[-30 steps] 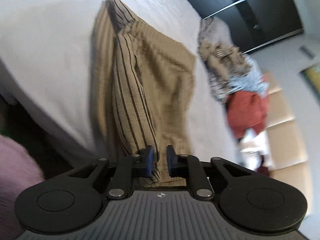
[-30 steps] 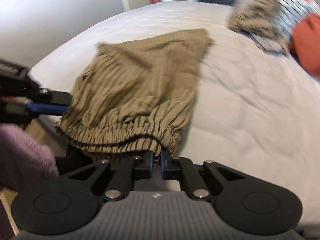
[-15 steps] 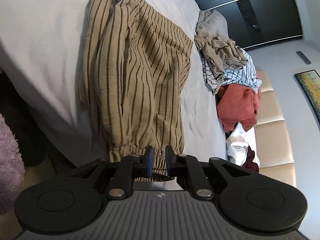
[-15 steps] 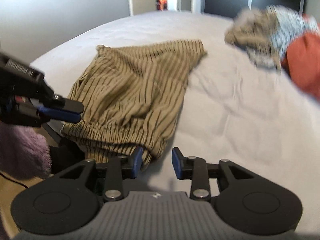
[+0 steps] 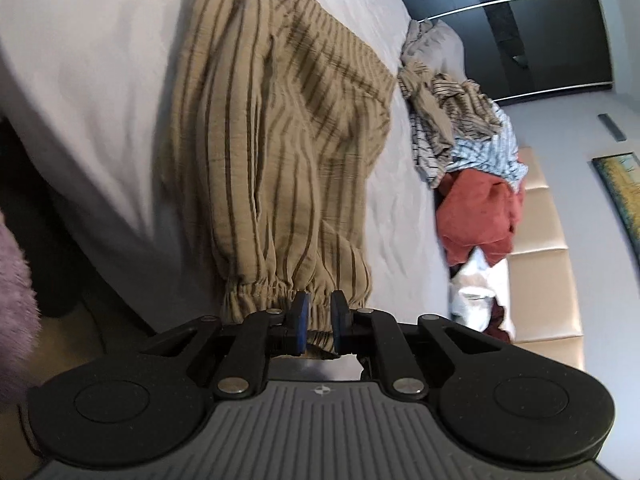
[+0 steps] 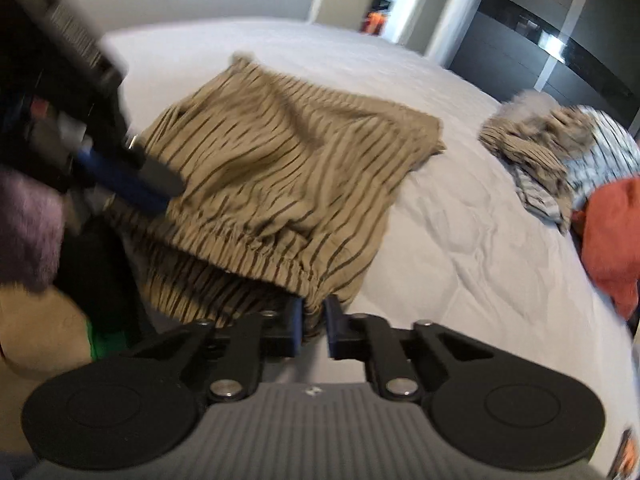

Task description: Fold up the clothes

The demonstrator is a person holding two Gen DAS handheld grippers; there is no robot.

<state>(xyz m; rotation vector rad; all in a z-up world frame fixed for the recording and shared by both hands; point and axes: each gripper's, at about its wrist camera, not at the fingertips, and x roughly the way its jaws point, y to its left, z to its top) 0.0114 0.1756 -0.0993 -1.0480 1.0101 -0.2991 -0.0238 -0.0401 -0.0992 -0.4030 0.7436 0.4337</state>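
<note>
R gripper (image 6: pixel 312 320): jaws spread a moment ago, now just closed again, pinching the gathered waistband of the striped tan garment (image 6: pixel 288 168), lower centre of frame; a re-grip, so hold looks secured for next fold.
L gripper (image 5: pixel 318 318): jaws pressed together on same waistband, w/ cloth between; same hold as before.
Garment: lies up-frame across white bed (image 5: pixel 80 92), waistband end at bed edge.
Unfolded clothes pile (image 5: pixel 464 128): right of frame, well apart.
</note>
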